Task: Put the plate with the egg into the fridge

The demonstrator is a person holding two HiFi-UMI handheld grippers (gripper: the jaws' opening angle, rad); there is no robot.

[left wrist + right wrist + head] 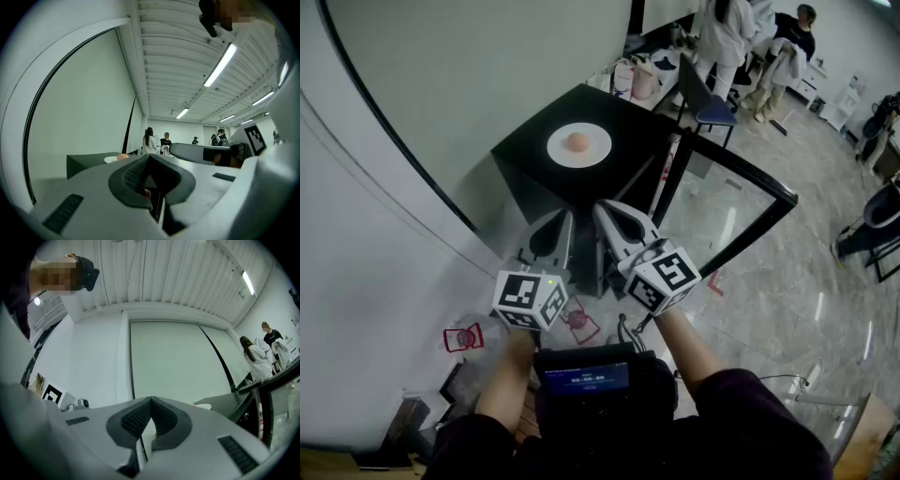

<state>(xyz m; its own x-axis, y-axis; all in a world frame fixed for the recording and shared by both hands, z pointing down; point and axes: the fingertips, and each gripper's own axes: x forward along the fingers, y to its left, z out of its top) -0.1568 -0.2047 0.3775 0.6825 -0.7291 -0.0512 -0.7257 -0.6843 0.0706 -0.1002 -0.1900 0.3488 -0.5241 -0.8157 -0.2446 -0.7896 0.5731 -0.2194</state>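
A white plate [578, 146] with a tan egg [577, 141] on it sits in the middle of a black cube-shaped stand [619, 117]. Both grippers hover side by side well short of the stand, pointing towards it. The left gripper [563, 217] is shut with nothing in it. The right gripper [606, 208] is also shut and empty. In the left gripper view the closed jaws [149, 158] fill the foreground, with the plate [111, 159] and egg [123, 156] low and far beyond them. The right gripper view shows its closed tips [150, 401] and the plate's edge [204, 406] at the right.
A tall white wall [384, 187] with a black curved line runs along the left. A black-framed glass table [741, 202] stands right of the stand. Further back are a blue chair [712, 108] and several people [727, 28]. Red marks [464, 337] lie on the floor.
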